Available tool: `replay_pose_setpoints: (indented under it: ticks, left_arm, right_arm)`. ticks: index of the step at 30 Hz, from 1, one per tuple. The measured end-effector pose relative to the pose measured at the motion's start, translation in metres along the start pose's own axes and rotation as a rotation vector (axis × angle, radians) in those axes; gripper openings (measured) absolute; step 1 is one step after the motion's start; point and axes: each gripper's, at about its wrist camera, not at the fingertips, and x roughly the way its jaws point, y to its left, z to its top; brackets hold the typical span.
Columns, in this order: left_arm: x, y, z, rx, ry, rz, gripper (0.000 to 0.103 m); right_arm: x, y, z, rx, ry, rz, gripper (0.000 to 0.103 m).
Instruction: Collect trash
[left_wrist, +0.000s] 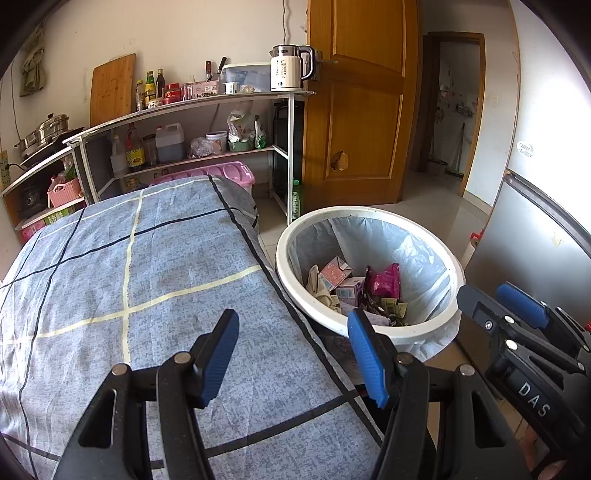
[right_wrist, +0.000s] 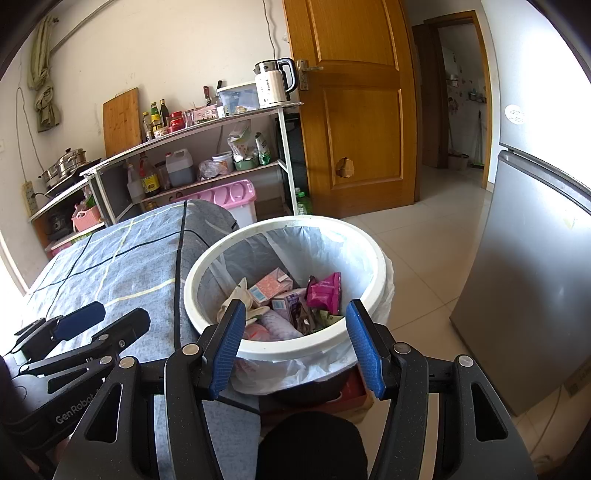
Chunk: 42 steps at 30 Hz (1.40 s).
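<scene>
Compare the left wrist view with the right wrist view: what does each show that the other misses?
Left wrist only: the open left gripper above the blue checked cloth. Right wrist only: the open right gripper above the white bin, and the refrigerator's full front. Both: the bin holding cartons and a magenta wrapper, the shelf, kettle and door.

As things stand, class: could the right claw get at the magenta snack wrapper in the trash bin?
Probably yes. The right claw is open and sits just above the near rim of the trash bin; the magenta snack wrapper lies on top of the pile, with nothing covering it.
</scene>
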Motion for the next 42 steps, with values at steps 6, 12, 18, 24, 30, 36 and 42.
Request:
replay_pose_setpoints:
  ticks: [6,12,18,24,30,36,42]
  left_arm:
    - [0.0,0.0,0.0001,-0.001,0.0,0.002,0.063]
    - [-0.0002,0.0002,0.0,-0.001,-0.001,0.002,0.063]
    - [0.0001,0.0,0.0002,-0.002,0.0,0.001,0.063]
    - [0.0006,0.0006,-0.0007,-0.002,0.004,0.001,0.063]
    - [0.0016,0.0012,-0.0021,0.0,0.007,-0.008,0.063]
    - [0.0019,0.0023,-0.0024,-0.001,0.009,-0.01,0.063]
    - [0.001,0.0034,-0.0026,-0.001,0.007,-0.009,0.063]
  right_arm:
    - [0.0004,-0.0005,-0.0003,-0.001,0.0,0.001,0.057]
    - [0.0006,-0.0008,0.0005,-0.001,0.0,0.003,0.057]
    - [0.0022,-0.0011,0.0005,-0.002,0.002,0.006,0.057]
    - [0.0028,-0.0015,0.0007,-0.001,0.001,0.007,0.057]
    - [0.0031,-0.0024,-0.0003,0.002,0.002,0.008,0.057]
    - [0.0027,-0.0025,-0.0004,0.002,0.002,0.007,0.057]
    - [0.0018,-0.0024,-0.0001,0.001,-0.001,0.007,0.057]
